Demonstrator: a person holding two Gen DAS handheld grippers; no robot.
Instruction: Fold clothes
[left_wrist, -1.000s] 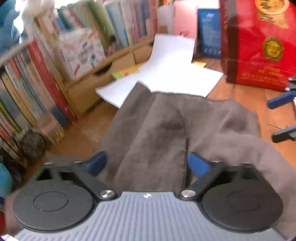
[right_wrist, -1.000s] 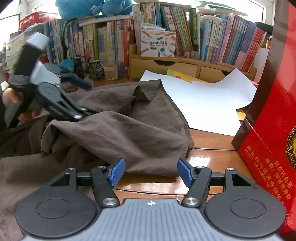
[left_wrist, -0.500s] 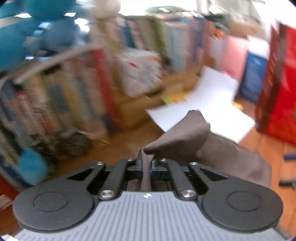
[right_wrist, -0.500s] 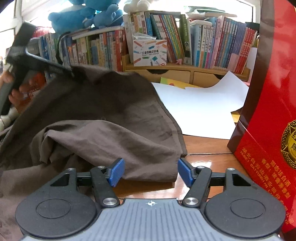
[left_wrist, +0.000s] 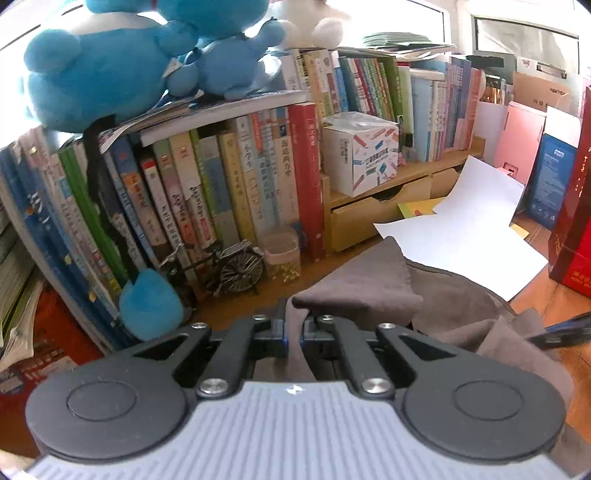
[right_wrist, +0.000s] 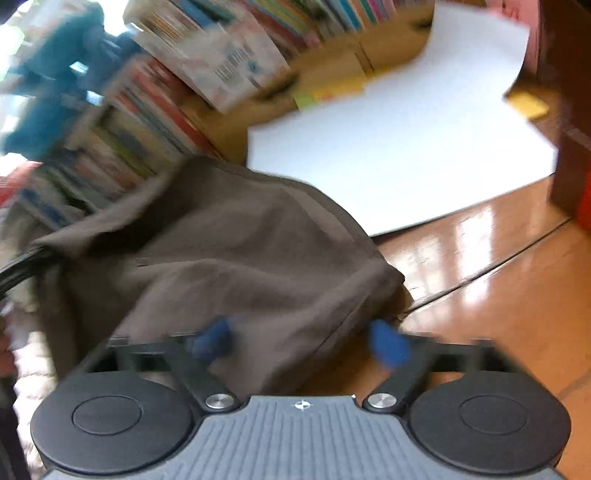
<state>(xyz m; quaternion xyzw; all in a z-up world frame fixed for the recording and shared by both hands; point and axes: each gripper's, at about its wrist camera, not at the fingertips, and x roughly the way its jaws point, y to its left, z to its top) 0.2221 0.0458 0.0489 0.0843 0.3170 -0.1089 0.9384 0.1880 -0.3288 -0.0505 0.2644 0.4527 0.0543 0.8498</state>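
Bookshelf spines bear Chinese titles, unreadable behind brown garment.

The brown garment was matt woven cloth with a soft, slightly rough surface. The table at the lower right was glossy varnished wood. The white sheet was smooth matt paper.

Plain grey-brown garment at centre. White paper sheets at two o'clock, a red box at three. Bright blue plush toys at eleven, above multicoloured book spines. Glossy orange-brown wooden table.
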